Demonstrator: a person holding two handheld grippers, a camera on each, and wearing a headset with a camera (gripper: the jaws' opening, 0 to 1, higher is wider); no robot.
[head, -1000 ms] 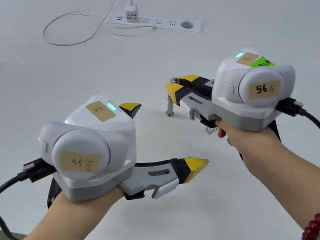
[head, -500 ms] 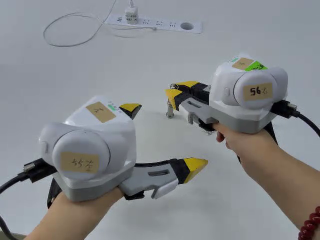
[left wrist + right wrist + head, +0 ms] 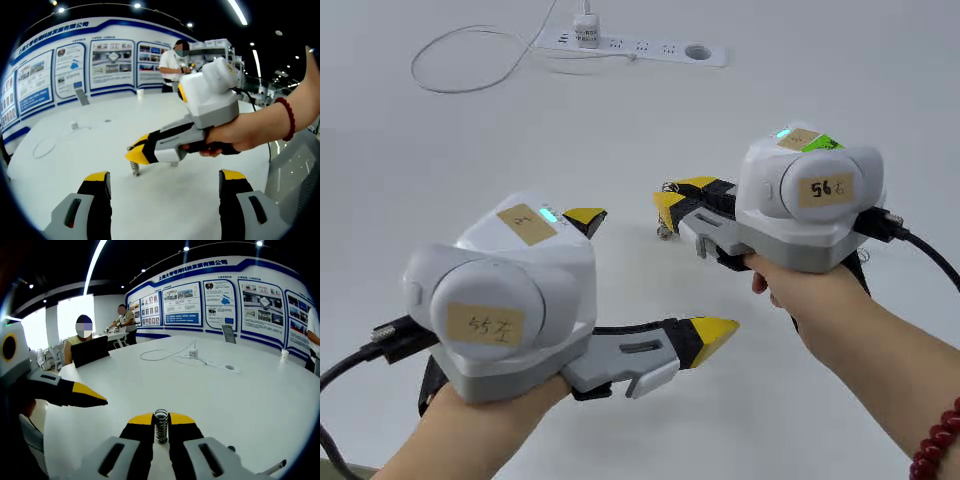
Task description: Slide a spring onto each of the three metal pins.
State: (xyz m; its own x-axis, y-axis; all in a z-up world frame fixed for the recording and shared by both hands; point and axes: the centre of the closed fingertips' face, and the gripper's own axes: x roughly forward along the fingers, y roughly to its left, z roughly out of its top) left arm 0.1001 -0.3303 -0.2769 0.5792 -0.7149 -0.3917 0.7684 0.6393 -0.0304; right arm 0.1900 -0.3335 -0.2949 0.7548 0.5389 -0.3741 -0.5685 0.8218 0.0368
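My right gripper is shut on a small coil spring, which stands upright between its yellow tips. It hovers directly over a metal pin standing on the white table; just the pin's foot shows below the tips. In the left gripper view the right gripper sits just above that pin, and a second pin stands behind it. My left gripper is open with nothing between its jaws, held nearer to me and to the left of the pins.
A white power strip with a looped cable lies at the far edge of the table. People stand and sit at other tables in the background.
The right gripper has come down with the spring, so less of the pin shows beneath its tips. The left gripper has stayed where it was.
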